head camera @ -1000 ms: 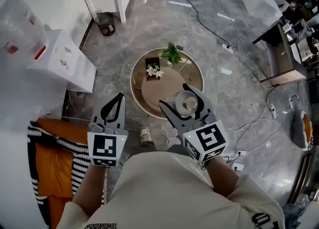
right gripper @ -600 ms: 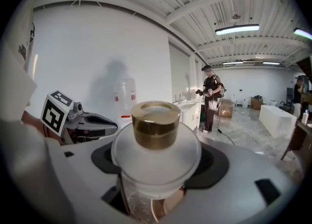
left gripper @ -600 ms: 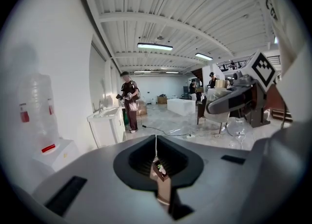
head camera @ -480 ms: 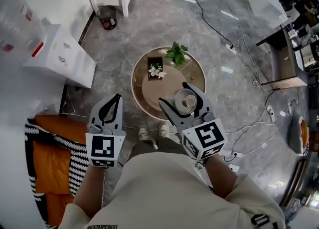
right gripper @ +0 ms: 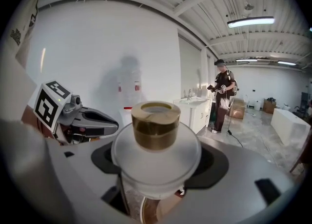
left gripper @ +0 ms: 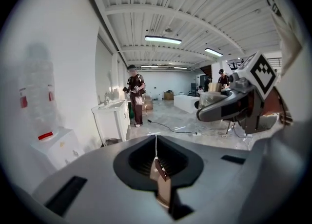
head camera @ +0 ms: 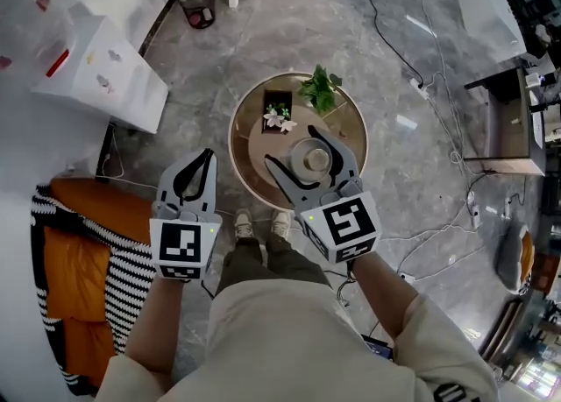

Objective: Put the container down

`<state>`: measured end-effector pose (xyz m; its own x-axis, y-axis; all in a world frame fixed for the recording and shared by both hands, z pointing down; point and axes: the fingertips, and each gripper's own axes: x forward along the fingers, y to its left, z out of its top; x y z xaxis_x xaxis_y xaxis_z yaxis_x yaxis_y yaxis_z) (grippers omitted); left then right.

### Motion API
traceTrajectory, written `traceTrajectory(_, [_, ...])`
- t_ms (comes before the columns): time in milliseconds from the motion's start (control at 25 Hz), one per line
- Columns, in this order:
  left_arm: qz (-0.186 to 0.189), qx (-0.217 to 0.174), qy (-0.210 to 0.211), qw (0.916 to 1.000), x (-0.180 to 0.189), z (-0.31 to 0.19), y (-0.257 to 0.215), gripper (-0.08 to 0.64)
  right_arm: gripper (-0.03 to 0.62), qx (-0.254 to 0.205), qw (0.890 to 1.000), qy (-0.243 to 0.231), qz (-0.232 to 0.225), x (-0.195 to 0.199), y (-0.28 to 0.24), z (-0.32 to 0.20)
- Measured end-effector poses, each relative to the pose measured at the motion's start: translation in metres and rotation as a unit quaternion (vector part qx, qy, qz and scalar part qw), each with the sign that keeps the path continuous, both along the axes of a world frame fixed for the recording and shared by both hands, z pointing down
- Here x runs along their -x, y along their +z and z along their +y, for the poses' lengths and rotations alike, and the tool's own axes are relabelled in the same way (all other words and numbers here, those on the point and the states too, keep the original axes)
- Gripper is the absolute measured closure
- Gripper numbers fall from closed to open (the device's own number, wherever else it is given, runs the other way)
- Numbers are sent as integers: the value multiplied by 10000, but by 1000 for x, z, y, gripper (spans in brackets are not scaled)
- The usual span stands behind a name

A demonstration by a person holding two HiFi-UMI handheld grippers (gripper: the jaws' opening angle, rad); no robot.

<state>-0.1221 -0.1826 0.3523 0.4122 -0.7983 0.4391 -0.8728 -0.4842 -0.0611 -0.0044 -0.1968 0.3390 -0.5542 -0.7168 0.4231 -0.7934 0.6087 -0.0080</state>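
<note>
Container (head camera: 315,160) not yet set down: it is grasped, lid up, by the right hand-held gripper (head camera: 296,151) at mid-frame, over the round tabletop (head camera: 252,140), and is judged to be held clear of it. The left hand-held gripper (head camera: 207,157), lower left, is clenched on nothing. Lowering and release are left.

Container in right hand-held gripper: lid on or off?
On. The right gripper view shows the clear lid with its gold knob seated on the container, gripped between the right hand-held gripper jaws.
</note>
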Motion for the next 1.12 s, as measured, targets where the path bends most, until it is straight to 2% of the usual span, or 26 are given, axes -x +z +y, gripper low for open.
traceTrajectory(280, [184,220,-384,9989,10,-26,51,552,261,100,9995,-258,-118,28,59,-38])
traceTrajectory(600, [158,416,-421,9981,16,-46,122,551,261,325,9986,-411,-92,59,152,-58])
traceTrajectory(840, [131,660,-443,9967,18,-57,186,552,261,543,9976,-432,-22,67,229,-69])
traceTrajectory(1120, [262,1084,-583,9921,21,-66,270,552,261,806,9960,-383,-22,76,313,-79])
